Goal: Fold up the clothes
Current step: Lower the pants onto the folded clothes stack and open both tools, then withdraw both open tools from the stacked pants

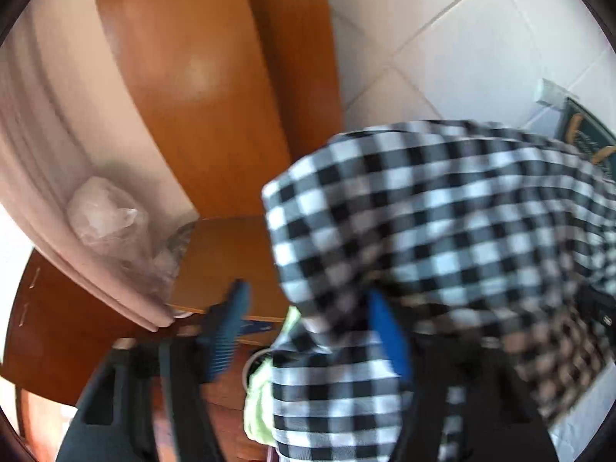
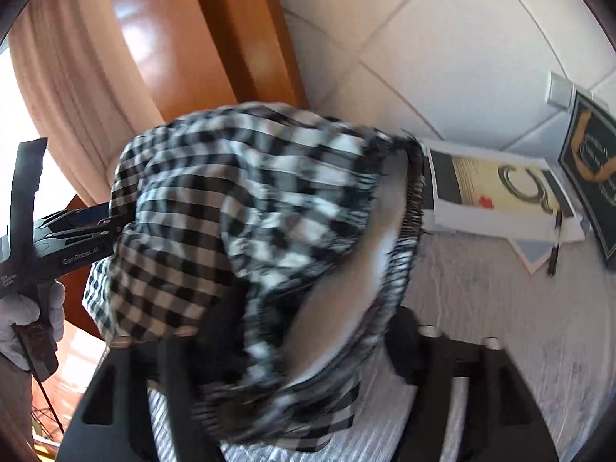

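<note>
Checked cloth (image 1: 442, 223) fills both views, a black-and-white gingham garment lifted up off the surface and bunched, blurred with motion. From the left wrist view, the left gripper (image 1: 308, 323) has its jaws spread: one blue ribbed finger (image 1: 227, 331) stands bare out to the left, touching nothing, while the other blue finger (image 1: 389, 335) is half buried under the fabric draped over it. A scrap of yellow-green cloth (image 1: 261, 404) peeks out just beside the gingham, low in the view. From the right wrist view, the same garment (image 2: 231, 223) hangs over the right gripper (image 2: 292, 331) and covers its fingertips completely, so I cannot tell how those jaws stand. Its gathered, elastic-looking edge (image 2: 412, 208) curls open toward the camera. Off to the left, a gloved hand (image 2: 27, 315) grips the handle of the other black gripper, whose tip meets the cloth's edge. Beyond, printed booklets (image 2: 500, 192) lie on a pale textured bench (image 2: 500, 308), with a dark green card (image 2: 593, 177) near them, white tiles (image 1: 462, 38) behind, and a wooden panel (image 1: 200, 77) beside a pinkish curtain (image 1: 50, 154).
</note>
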A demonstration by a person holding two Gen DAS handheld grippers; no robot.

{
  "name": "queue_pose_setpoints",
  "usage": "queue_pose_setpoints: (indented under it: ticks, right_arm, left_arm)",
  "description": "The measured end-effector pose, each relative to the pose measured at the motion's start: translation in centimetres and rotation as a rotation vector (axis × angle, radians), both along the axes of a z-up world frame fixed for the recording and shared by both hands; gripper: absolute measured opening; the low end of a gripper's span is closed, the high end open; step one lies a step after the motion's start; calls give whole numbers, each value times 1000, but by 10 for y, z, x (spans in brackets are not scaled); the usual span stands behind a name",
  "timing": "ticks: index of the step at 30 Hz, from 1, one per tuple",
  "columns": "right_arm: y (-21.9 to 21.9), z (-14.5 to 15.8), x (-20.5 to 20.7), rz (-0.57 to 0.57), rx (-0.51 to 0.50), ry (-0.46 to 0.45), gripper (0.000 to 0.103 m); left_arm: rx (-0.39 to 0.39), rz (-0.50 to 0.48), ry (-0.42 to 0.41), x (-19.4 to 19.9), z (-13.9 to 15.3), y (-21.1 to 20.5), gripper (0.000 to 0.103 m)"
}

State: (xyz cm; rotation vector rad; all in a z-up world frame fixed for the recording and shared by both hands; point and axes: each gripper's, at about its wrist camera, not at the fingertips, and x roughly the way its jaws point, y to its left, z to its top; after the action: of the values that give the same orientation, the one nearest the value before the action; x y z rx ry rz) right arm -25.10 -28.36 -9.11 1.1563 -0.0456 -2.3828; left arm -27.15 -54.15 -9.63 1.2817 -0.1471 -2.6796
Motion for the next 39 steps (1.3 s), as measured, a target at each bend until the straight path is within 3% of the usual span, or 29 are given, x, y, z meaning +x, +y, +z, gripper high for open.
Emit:
queue_pose_setpoints:
  ticks: [1,2,5,14,19,22,28,33,39]
  right_arm:
    - [3,-3,-2,-14,-10,-7,89]
    - [7,-5,-5,-28,-21,-13,93]
    - [14,-3,-4,-37,-41,-16,93]
    - [28,41,29,-54,-60,118,93]
    - [35,52,46,-74,-64,128,95]
    - [31,58,63,-63,-31,147,103]
    - [18,55,86,-36,58,166,103]
    - [17,48,100,-32,70,153,103]
    - [20,44,112,-41,79,147,103]
  left_arm:
    - [11,9,6,1,-1,-3,77]
    - [21,18,11,1,-1,-7,77]
    - [39,40,49,11,11,-11,77]
    - [103,57,126,52,51,-10,78]
    - [185,36,64,73,52,14,77]
    - [226,6,42,87,48,32,77]
    - [187,15,-2,99,36,60,77]
    - [213,-4,2,123,37,74,78]
    - [172,-25,13,136,40,87,78]
